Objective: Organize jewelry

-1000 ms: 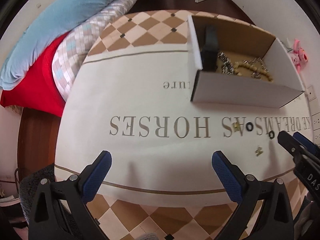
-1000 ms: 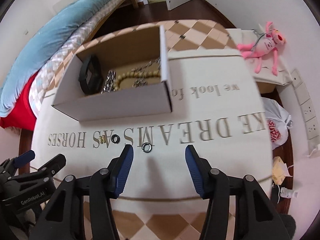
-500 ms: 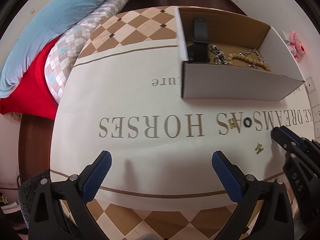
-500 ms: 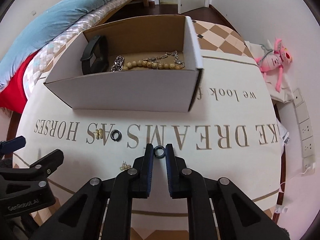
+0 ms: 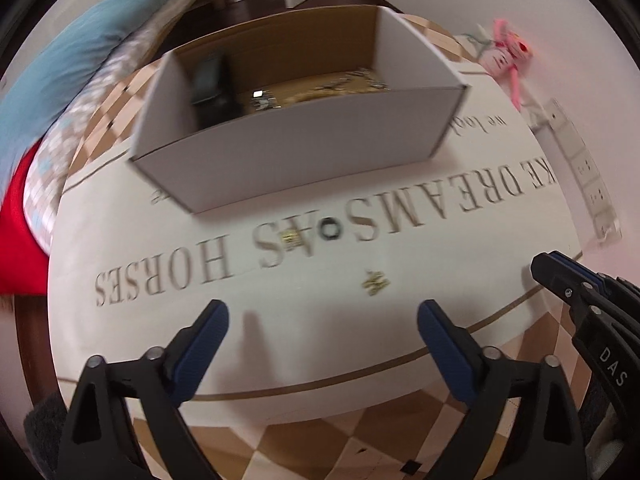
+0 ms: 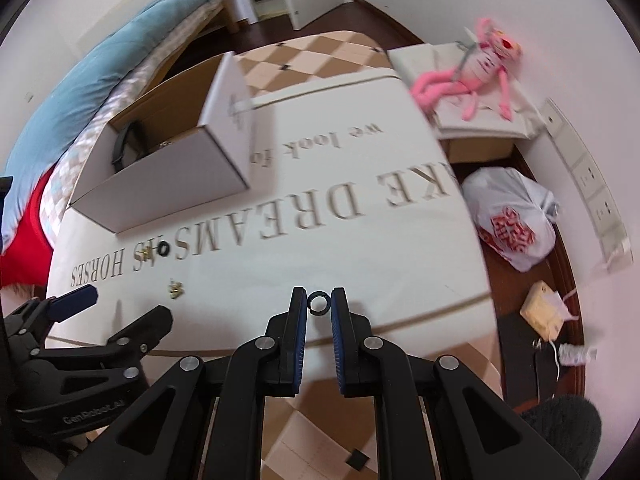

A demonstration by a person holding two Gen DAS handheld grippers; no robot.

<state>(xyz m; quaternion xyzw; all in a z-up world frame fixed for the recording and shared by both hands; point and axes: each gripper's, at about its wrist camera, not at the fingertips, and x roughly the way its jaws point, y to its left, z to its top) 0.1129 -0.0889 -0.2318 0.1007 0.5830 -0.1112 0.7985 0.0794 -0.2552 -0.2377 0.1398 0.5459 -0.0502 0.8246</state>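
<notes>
Between the right gripper's [image 6: 319, 303] pads sits one black ring [image 6: 319, 304], another ring [image 5: 331, 228] lying near perhaps two gold earrings; the empty left gripper [image 5: 322, 322] is closing.

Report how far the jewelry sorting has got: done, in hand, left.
Done: a black band, chains and beads already lie in the cardboard box.
In hand: the right tool is shut on a black ring.
Left: a second black ring and two small gold pieces remain on the tablecloth. The left tool is empty, its jaws closing.
</notes>
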